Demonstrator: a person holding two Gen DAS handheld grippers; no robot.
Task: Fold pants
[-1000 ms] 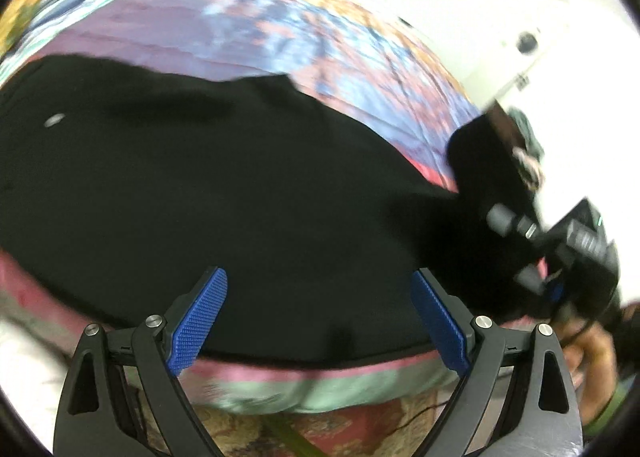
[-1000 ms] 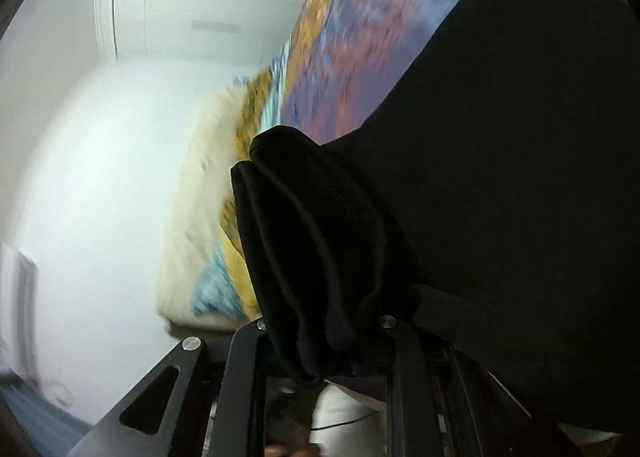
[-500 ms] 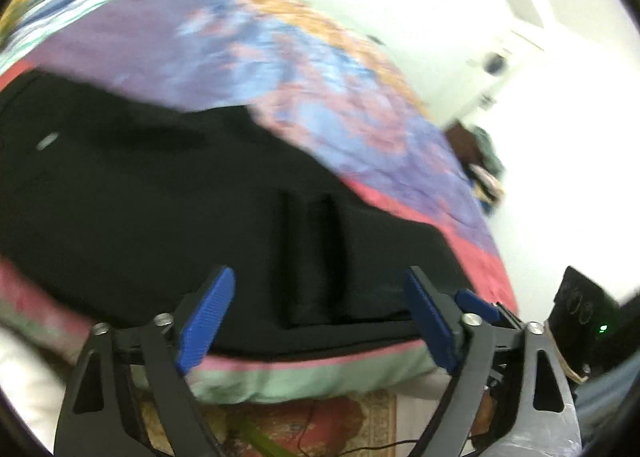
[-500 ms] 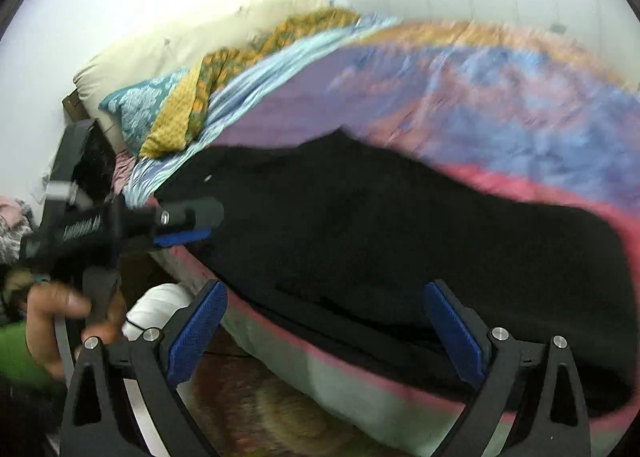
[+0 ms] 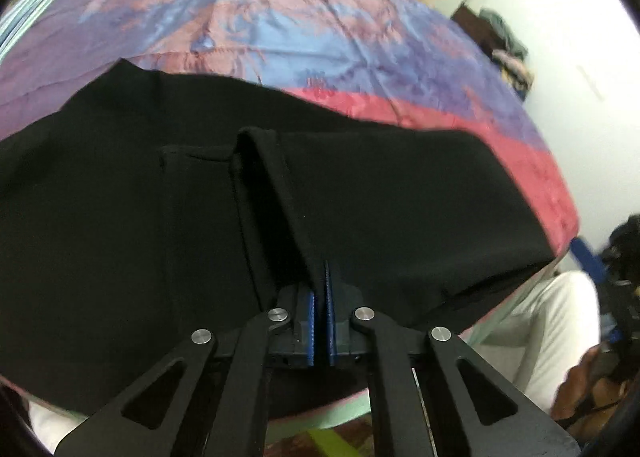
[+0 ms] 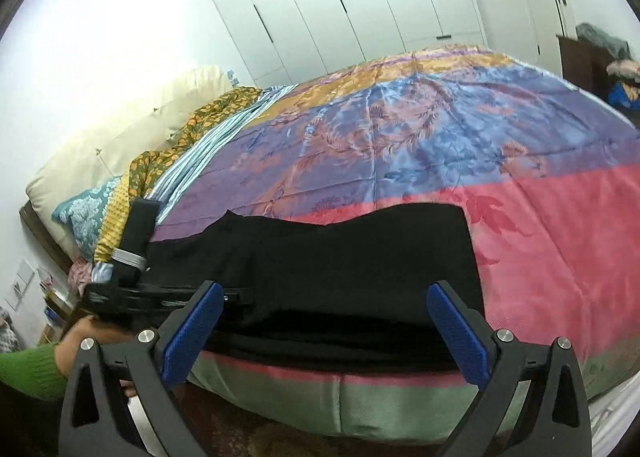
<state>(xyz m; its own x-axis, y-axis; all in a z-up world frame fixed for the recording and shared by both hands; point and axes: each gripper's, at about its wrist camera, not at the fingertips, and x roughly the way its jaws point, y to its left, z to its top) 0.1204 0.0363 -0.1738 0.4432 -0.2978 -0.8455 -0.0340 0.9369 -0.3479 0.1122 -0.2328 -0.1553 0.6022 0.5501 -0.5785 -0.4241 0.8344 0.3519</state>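
Pants (image 5: 400, 197) lie along the bed (image 6: 440, 129) edge; your left gripper (image 5: 320, 297) pinches a ridge for folding, right gripper (image 6: 324, 325) hangs released.

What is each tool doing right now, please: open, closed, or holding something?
Left tool: closed, pinching a fold of the black pants.
Right tool: open, holding nothing, above the pants at the bed's edge.

The black cloth pants (image 5: 400, 197) run off the left edge of the left wrist view. The blue pads (image 5: 310, 321) of the left gripper (image 5: 320, 313) hide the bit of cloth between them. On the right, a blue and black thing (image 5: 600, 257) is too blurry to tell.
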